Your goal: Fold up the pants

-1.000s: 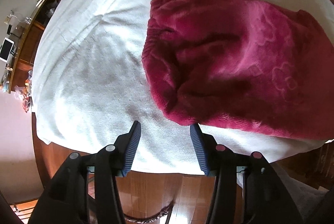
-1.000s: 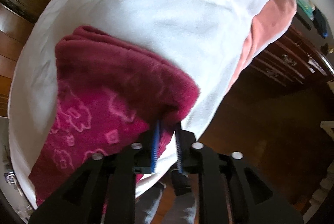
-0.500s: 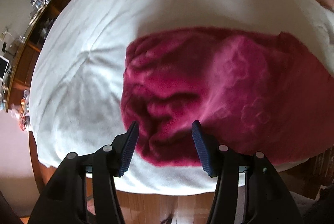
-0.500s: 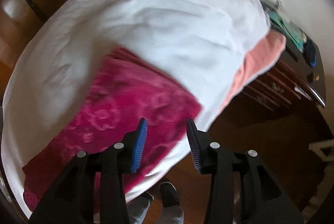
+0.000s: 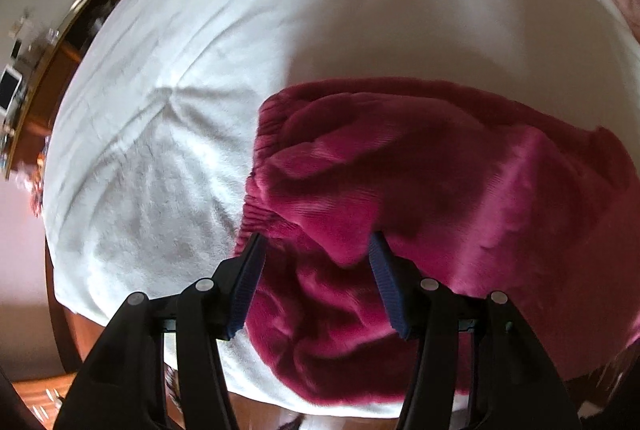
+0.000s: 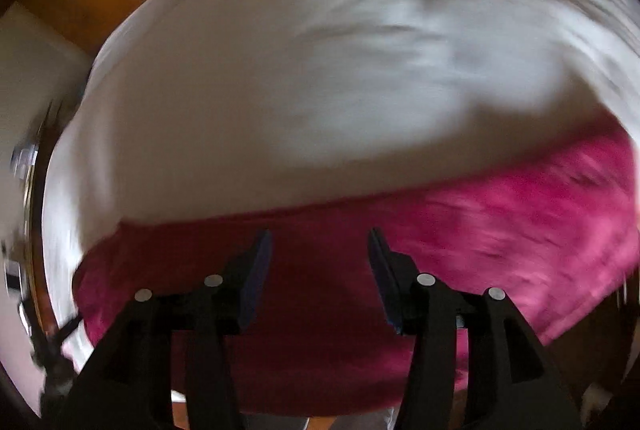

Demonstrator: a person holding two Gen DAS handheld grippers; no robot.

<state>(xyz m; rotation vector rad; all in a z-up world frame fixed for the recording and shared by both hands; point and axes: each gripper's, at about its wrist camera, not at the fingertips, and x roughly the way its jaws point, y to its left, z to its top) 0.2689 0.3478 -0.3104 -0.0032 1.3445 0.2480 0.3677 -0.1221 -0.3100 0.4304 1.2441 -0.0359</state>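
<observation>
Right gripper: jaws have just been opening and now stand apart with nothing clamped — the hem it pinched a second ago is released. Left gripper hangs parted over the waistband end, unclamped. The crimson fleece pants lie folded along the near edge of the white bedcover — next fold appears pending.

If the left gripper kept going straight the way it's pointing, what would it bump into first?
Most likely the pants: the left gripper points down at their bunched waistband end on the white blanket, jaws open. Depth is hard to judge.
</observation>
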